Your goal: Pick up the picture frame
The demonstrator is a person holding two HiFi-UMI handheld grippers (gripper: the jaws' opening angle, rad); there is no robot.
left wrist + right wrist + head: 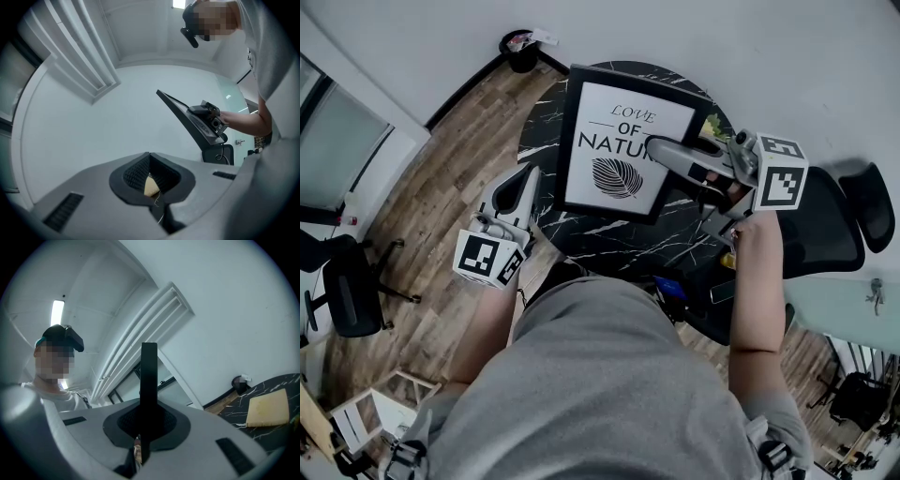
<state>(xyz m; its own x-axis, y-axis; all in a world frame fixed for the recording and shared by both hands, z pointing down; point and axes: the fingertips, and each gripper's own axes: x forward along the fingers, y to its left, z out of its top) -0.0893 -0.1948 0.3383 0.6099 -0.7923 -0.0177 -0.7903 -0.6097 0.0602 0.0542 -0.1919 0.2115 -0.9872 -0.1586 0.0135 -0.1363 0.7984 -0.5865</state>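
The right hand-held gripper (661, 150) is clamped on the right edge of the picture frame (614, 150), its jaws pressed on the thin black edge (149, 380); the frame is tilted over the far half of the black marbled surface (609, 239); its print reads "LOVE OF NATUR", the last letters covered, above a leaf drawing; the left hand-held gripper (528, 173) sits closed and empty off the surface's left edge.
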